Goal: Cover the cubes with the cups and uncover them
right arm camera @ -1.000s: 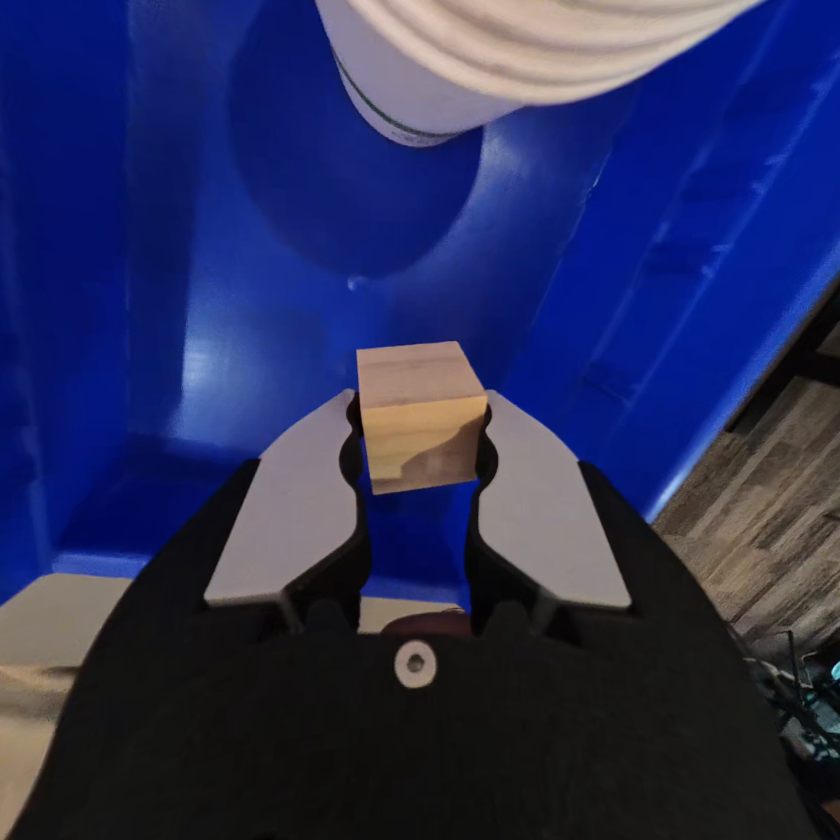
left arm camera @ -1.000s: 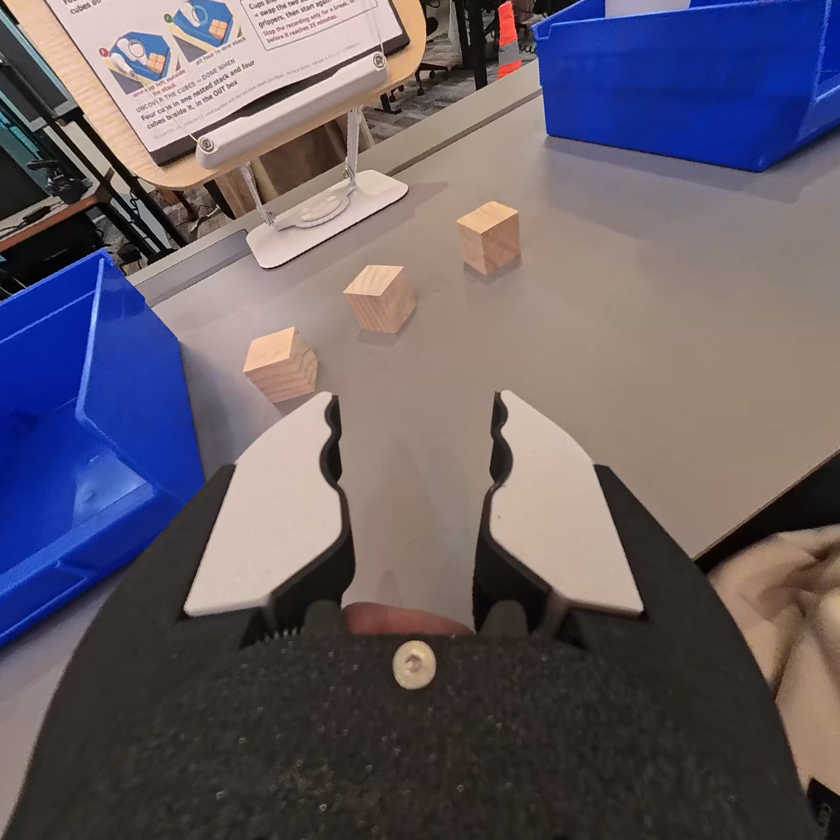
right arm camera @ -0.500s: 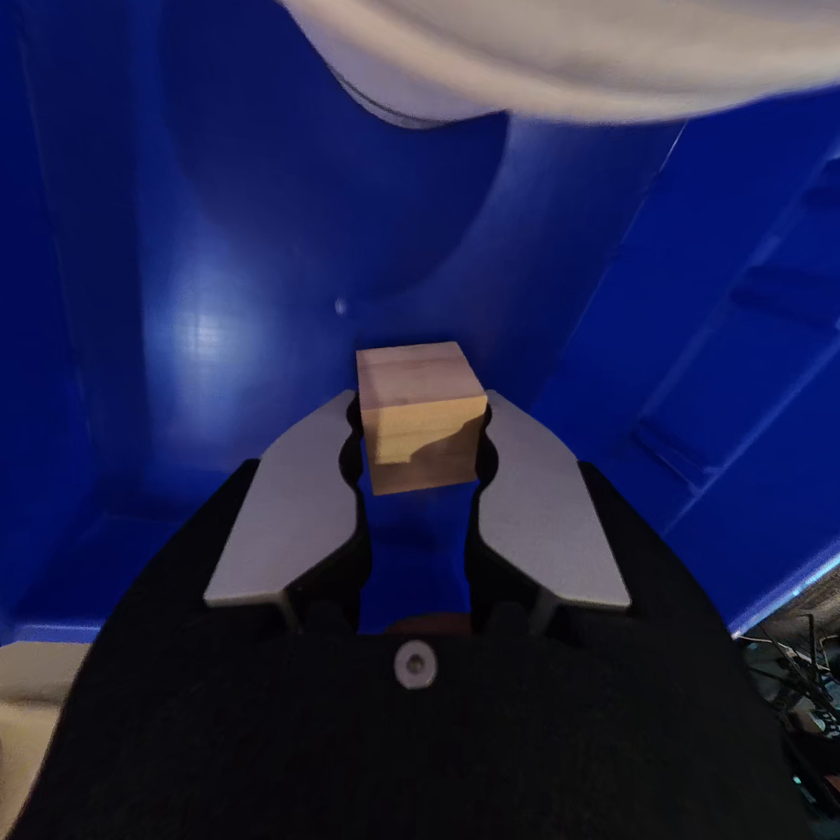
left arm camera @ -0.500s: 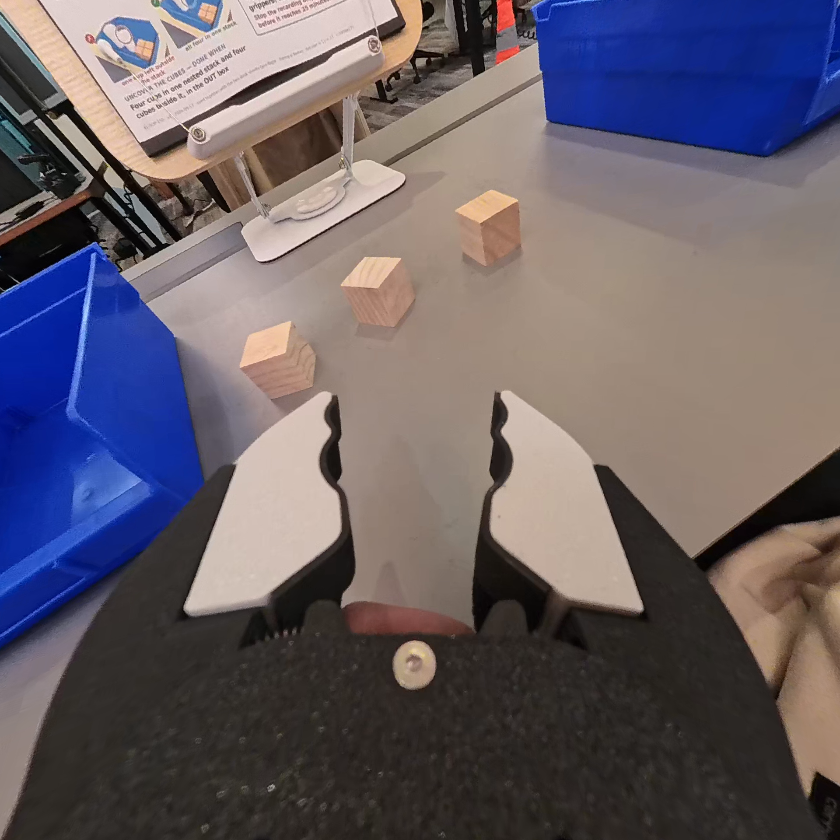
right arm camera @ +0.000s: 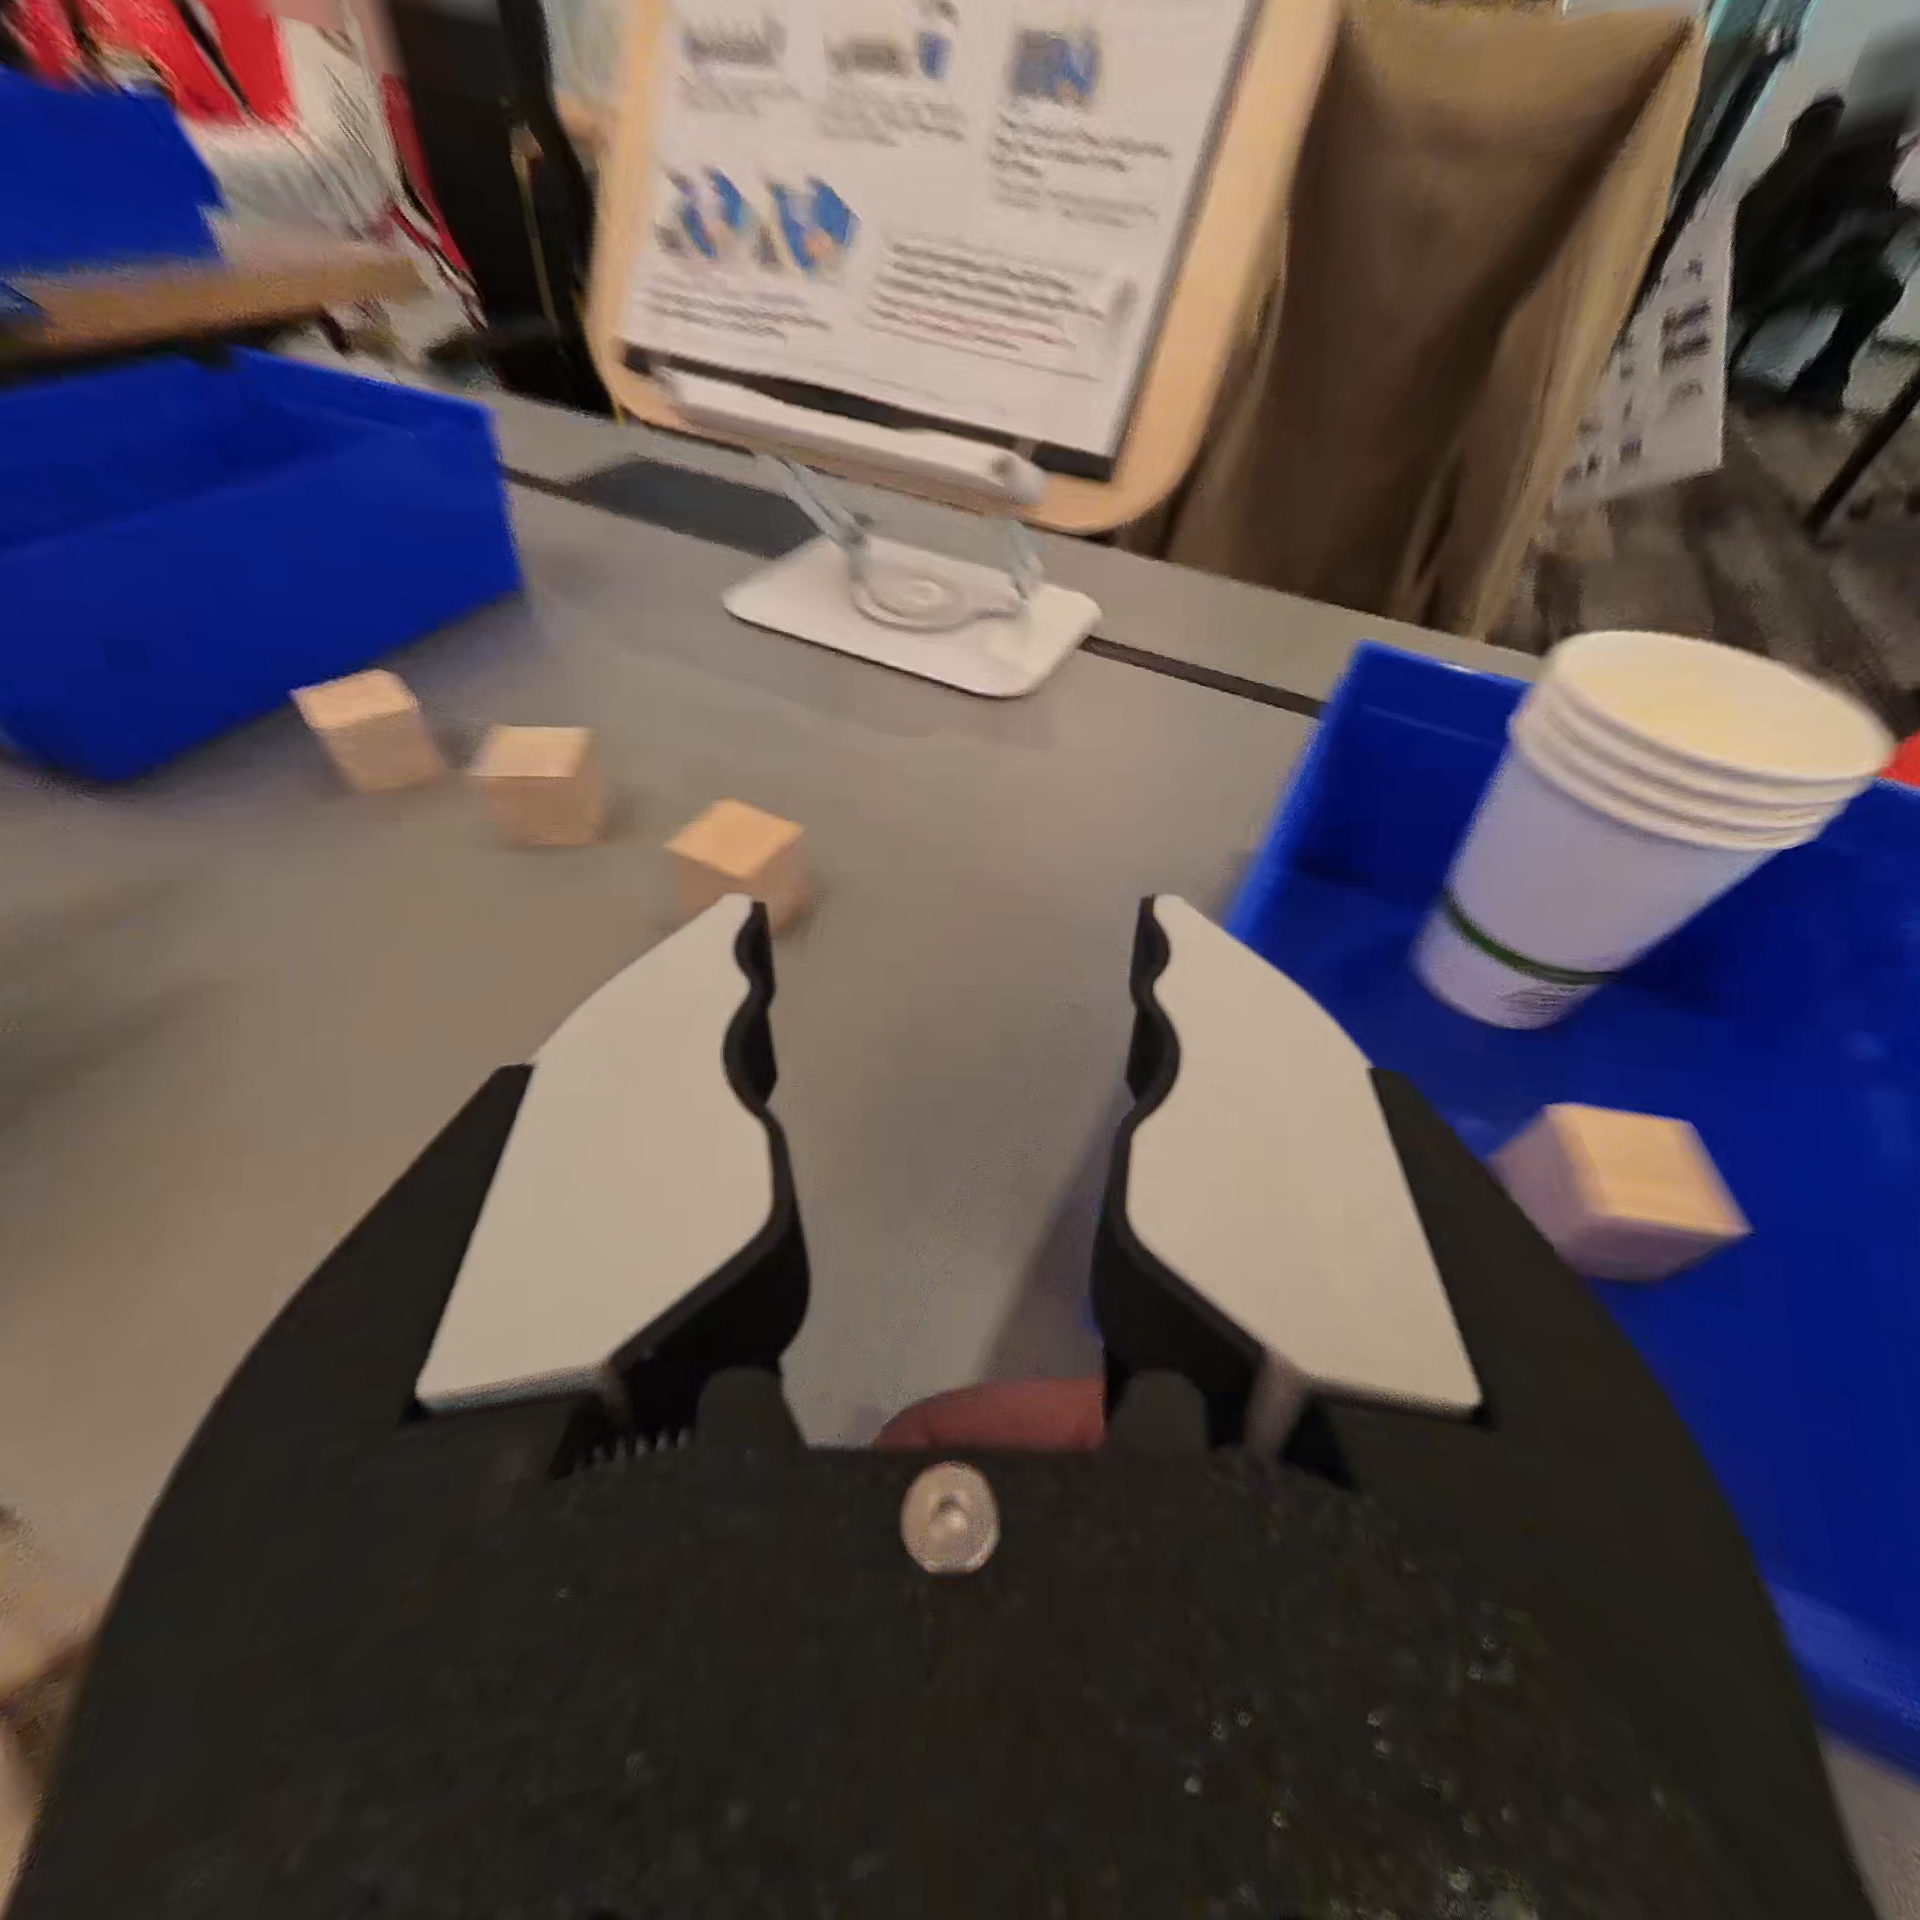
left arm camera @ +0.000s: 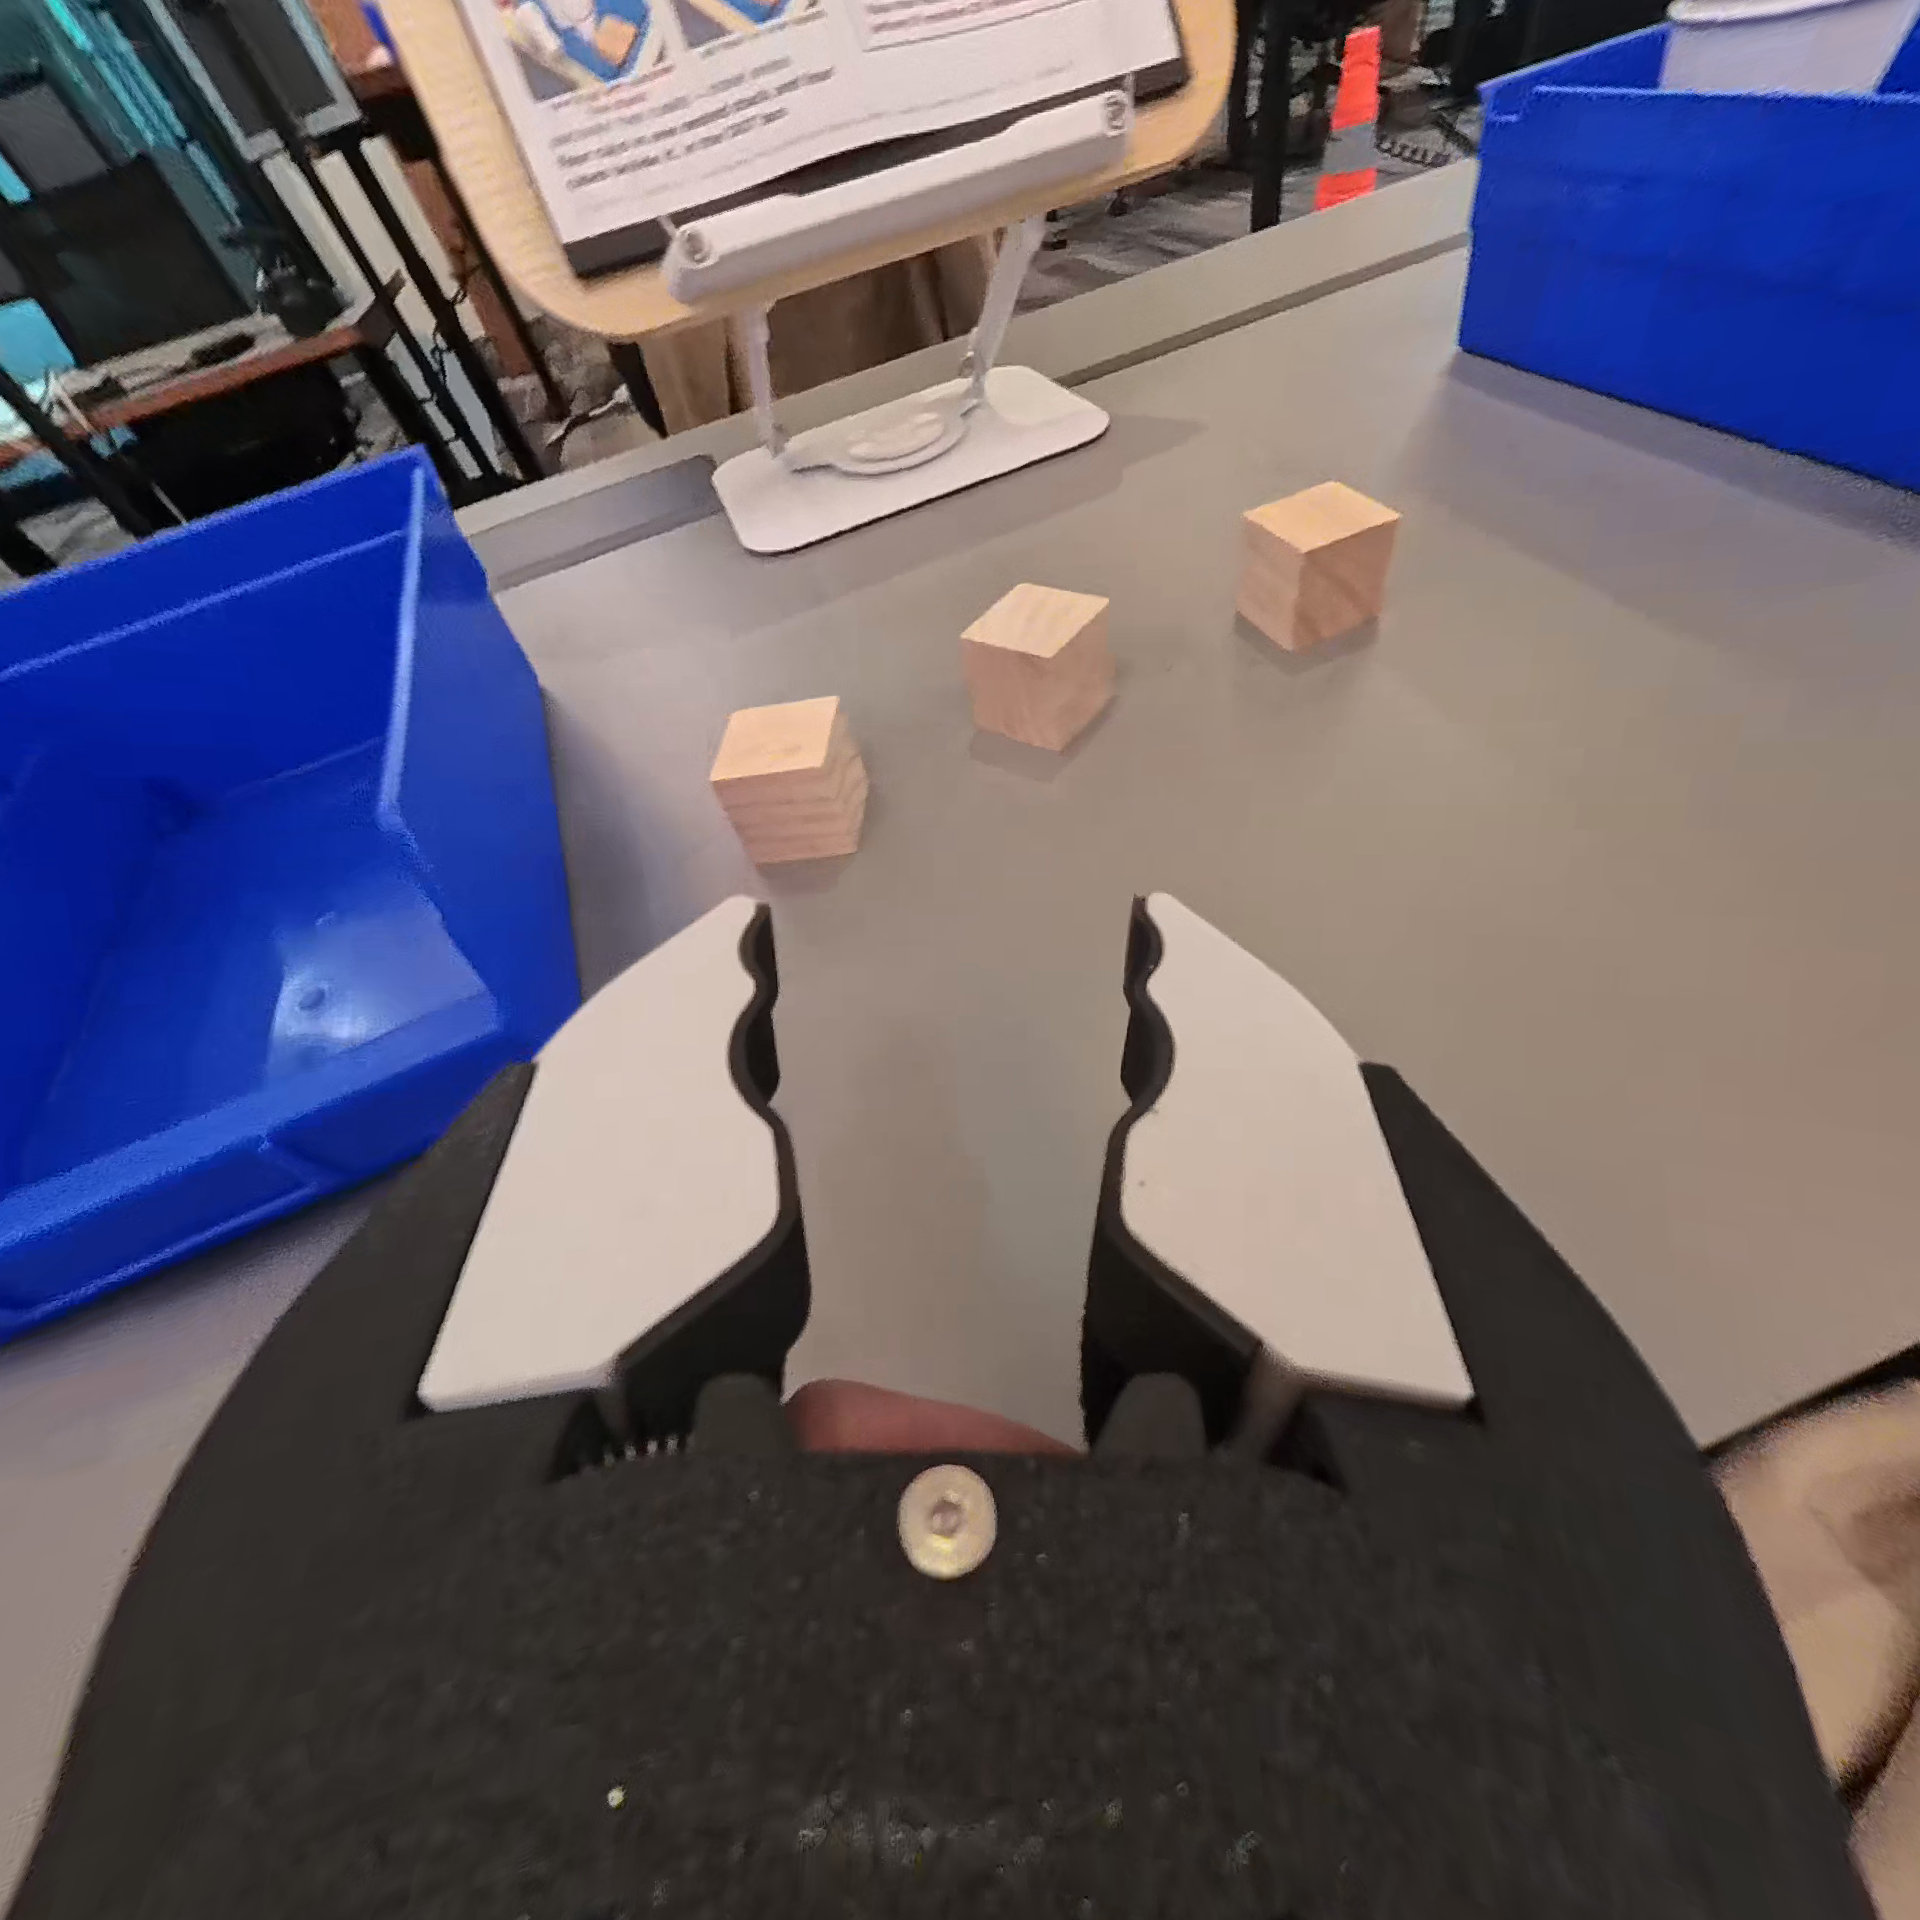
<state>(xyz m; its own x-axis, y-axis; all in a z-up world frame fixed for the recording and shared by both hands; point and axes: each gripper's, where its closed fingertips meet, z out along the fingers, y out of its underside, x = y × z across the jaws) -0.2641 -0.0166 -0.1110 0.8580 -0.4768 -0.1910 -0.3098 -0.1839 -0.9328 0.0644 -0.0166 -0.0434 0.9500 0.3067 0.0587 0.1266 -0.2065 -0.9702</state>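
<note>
My right tongs (right arm camera: pixel 951 914) have let the cube (right arm camera: pixel 1621 1195) drop into the bin (right arm camera: pixel 1766 1455) at their right and pulled out, empty and spread. Left tongs (left arm camera: pixel 951 914) hover spread too. Nested cups (right arm camera: pixel 1631 831) beyond: light, crushable; pinch one rim gently.

We see pale wooden cubes (left arm camera: pixel 789 779) with a fine grain on a plain grey table (left arm camera: pixel 1455 935). The bins (left arm camera: pixel 260 831) are bright blue. In the right bin (right arm camera: pixel 1766 1351) the stacked cups (right arm camera: pixel 1621 831) are white with a thin green band near the base. Both the left gripper (left arm camera: pixel 951 914) and the right gripper (right arm camera: pixel 948 914) show light grey fingers (left arm camera: pixel 644 1143) on speckled black bodies. The stand (left arm camera: pixel 914 457) is white, its board rimmed in light wood.
</note>
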